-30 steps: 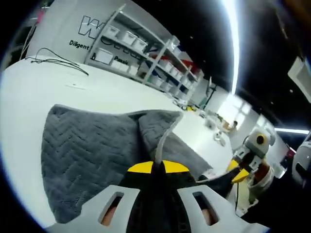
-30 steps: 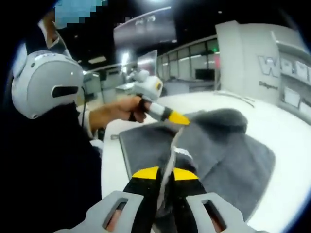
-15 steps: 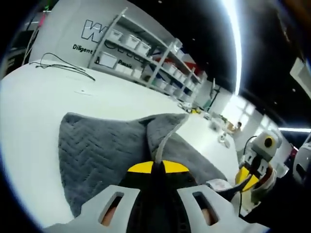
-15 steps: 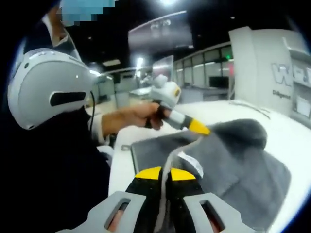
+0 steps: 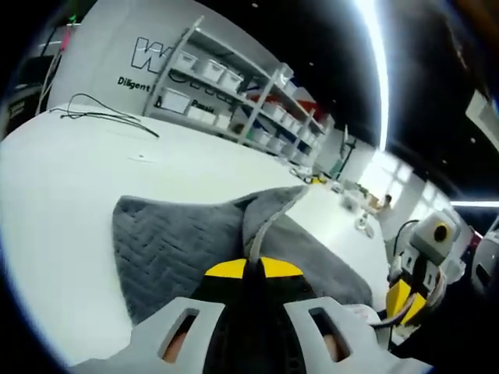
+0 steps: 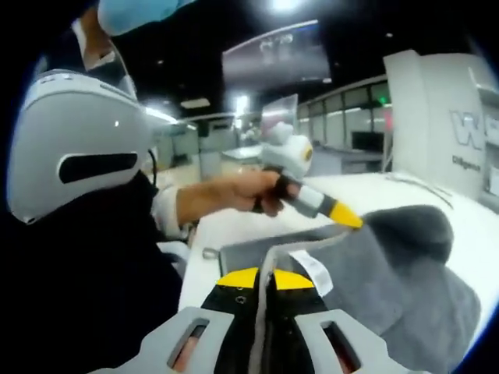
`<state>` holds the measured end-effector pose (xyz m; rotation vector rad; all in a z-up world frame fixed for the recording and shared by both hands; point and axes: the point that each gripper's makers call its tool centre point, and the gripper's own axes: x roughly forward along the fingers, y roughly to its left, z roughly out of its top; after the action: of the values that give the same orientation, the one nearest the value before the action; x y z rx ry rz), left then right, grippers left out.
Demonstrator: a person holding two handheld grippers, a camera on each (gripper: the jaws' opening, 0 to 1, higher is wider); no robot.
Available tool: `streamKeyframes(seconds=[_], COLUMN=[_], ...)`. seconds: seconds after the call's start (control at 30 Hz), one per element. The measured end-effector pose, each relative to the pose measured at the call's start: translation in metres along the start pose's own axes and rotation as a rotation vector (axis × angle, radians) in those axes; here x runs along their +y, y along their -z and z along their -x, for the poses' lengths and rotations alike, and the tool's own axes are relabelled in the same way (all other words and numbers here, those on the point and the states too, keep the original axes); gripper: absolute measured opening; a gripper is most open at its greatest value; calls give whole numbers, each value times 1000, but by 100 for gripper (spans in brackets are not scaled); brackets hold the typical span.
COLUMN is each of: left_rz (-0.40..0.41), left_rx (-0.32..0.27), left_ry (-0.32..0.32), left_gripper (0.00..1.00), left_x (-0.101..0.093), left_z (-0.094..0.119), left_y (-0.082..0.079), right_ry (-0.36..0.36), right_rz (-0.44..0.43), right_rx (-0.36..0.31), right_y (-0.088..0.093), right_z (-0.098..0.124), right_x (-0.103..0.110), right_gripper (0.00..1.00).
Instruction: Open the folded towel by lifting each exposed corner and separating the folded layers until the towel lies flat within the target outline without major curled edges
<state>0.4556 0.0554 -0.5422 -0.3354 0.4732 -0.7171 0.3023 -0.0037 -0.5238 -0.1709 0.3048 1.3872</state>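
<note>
Left gripper view: the left gripper point(image 5: 248, 269), yellow-tipped jaws pressed together on a pale hem of the grey towel point(image 5: 179, 245), holds that edge up off the white table point(image 5: 62, 195). The rest of the towel, with its herringbone weave, lies spread on the tabletop, one folded layer rising toward the pinched edge. A black cable point(image 5: 101, 109) rests on the far side of the table; shelves point(image 5: 234, 86) with white bins stand against the wall behind. The right gripper point(image 5: 401, 300) shows at the lower right edge, near the towel's corner.

Right gripper view: the right gripper point(image 6: 265, 282) is likewise clamped on a pale towel point(image 6: 390, 265) hem, with a white label point(image 6: 312, 271) just beside its tips. Across the cloth, a hand point(image 6: 253, 195) holds the left gripper point(image 6: 349, 220), its yellow tip touching a raised grey fold. A person in dark clothing with a white helmet point(image 6: 78, 148) stands close on the left.
</note>
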Motion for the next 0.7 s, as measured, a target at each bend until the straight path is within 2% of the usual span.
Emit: streamKeyframes(seconds=[0.23,0.7], left_rz=[-13,-19], left_rx=[3,3], left_ry=[-10,-39], left_gripper=[4,3], left_x=[8,28], left_z=[2,13], left_y=[-4,-6], right_ry=[-19,-60], right_rz=[20,55], right_rx=[-9,10], right_y=[-6,-6], right_z=[-18,-48], right_x=[4,13], right_gripper=[1,3])
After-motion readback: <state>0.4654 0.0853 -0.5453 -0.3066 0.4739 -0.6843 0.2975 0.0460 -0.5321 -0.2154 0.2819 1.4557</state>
